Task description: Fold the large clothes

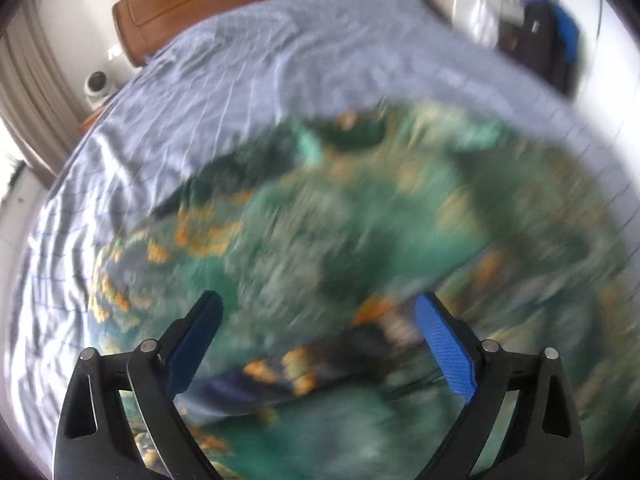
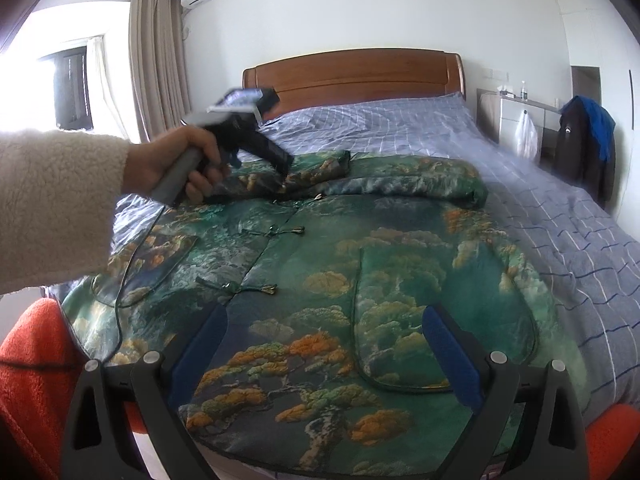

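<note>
A large green padded jacket [image 2: 320, 248] with orange and yellow tree patterns lies front up on the bed, knot buttons down its middle. One sleeve [image 2: 420, 184] lies bunched across its top. My right gripper [image 2: 326, 314] is open above the jacket's lower hem, holding nothing. A hand [image 2: 176, 164] in a cream fleece sleeve holds my left gripper [image 2: 280, 164] over the jacket's upper left part. The left wrist view is motion-blurred: the left gripper [image 1: 319, 304] is open over the jacket [image 1: 320, 220], with nothing between its fingers.
The bed [image 2: 560, 220] has a blue-grey checked sheet and a wooden headboard [image 2: 352, 72]. A chair with dark and blue clothes [image 2: 588, 140] stands at its right, by a white cabinet [image 2: 516, 120]. Curtains [image 2: 156, 60] and a window are at left. Orange fabric [image 2: 32, 360] is at the near edge.
</note>
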The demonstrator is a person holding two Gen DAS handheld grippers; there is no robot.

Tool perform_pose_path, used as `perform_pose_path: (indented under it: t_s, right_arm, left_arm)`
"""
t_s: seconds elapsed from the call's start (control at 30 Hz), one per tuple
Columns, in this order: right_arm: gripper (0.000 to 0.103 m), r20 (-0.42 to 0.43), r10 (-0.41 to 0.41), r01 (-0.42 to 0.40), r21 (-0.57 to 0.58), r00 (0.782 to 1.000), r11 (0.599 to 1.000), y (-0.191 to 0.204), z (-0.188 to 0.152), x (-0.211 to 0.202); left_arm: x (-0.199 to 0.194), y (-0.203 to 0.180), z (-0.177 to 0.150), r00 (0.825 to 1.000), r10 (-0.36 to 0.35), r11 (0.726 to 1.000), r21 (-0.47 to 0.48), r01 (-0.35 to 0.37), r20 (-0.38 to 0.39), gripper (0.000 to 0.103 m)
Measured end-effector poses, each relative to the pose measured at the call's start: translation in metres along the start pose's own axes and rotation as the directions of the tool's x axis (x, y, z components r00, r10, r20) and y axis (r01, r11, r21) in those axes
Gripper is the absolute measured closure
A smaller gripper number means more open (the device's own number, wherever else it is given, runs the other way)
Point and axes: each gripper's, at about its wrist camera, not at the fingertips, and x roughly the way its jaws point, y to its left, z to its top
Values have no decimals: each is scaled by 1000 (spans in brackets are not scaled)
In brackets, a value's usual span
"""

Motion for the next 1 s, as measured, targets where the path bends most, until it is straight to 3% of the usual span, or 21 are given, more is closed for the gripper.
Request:
perform_pose_path:
  t_s: [0.17, 0.27, 0.33, 0.37, 0.47, 0.53, 0.67, 0.83, 0.9, 1.0]
  right_arm:
    - [6, -11, 23, -23, 23, 1000, 999, -2, 2, 4]
    - [6, -13, 25, -24, 17, 1000, 1000, -3, 1, 4]
    - [6, -19, 23, -23, 23, 1000, 999, -4, 0, 4]
    - [6, -23, 23, -22, 29, 999, 999, -6, 0, 5]
    - [6, -31, 21, -19, 46, 999, 999, -10, 0, 6]
    - [6, -31, 20, -18, 52, 999, 998, -11, 0, 6]
    - [6, -30, 27, -25, 64, 999, 998, -14, 2, 7]
    - [6, -34, 40, -37, 77, 999, 996, -16, 2, 8]
    - [6, -42, 47, -44, 81, 998, 996, -14, 1, 10]
    - [6, -52, 52, -48, 73, 997, 996, -11, 0, 13]
  left_arm:
    - [-2, -23, 37, 997, -34, 999, -29, 36, 69, 3]
    - [32, -45, 41, 999, -33, 999, -18, 33, 0, 3]
    - [69, -63, 31, 993, -22, 1000, 14, 23, -113, 3]
    - [77, -67, 27, 991, -12, 1000, 20, 15, -133, 3]
    - [79, -76, 19, 994, 19, 999, 39, -15, -105, 3]
    - [66, -76, 22, 995, -9, 999, 46, 14, -95, 3]
    - [16, -52, 24, 997, -73, 996, 53, 74, -17, 3]
    - [-14, 12, 8, 1000, -19, 1000, 11, 19, 7, 3]
    - [-10, 41, -4, 1000, 26, 999, -36, -26, -10, 2]
    - [27, 71, -21, 988, 81, 989, -116, -96, -133, 2]
